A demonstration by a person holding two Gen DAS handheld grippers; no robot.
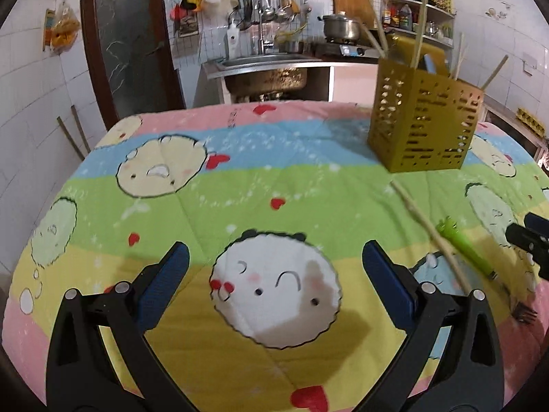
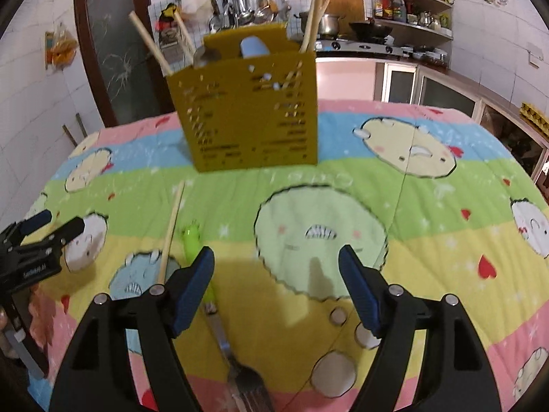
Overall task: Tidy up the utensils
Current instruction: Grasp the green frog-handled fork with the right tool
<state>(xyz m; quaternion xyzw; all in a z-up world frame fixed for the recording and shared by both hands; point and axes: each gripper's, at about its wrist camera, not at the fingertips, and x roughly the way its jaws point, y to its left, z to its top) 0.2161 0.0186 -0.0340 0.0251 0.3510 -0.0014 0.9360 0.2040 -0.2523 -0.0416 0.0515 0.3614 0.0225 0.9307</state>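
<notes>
A yellow perforated utensil holder (image 1: 425, 120) stands on the cartoon-print cloth and holds several chopsticks and a blue-handled utensil; it also shows in the right wrist view (image 2: 250, 110). A single chopstick (image 1: 429, 233) and a green-handled fork (image 1: 473, 257) lie on the cloth in front of it. In the right wrist view the chopstick (image 2: 171, 230) and the fork (image 2: 219, 329) lie just left of my right gripper (image 2: 276, 267), which is open and empty. My left gripper (image 1: 274, 261) is open and empty, left of both utensils.
The colourful cloth (image 1: 240, 178) covers the whole table. Behind it are a sink (image 1: 267, 61), a stove with a pot (image 1: 339, 27), hanging ladles and shelves. The right gripper's tip shows at the left wrist view's right edge (image 1: 528, 237).
</notes>
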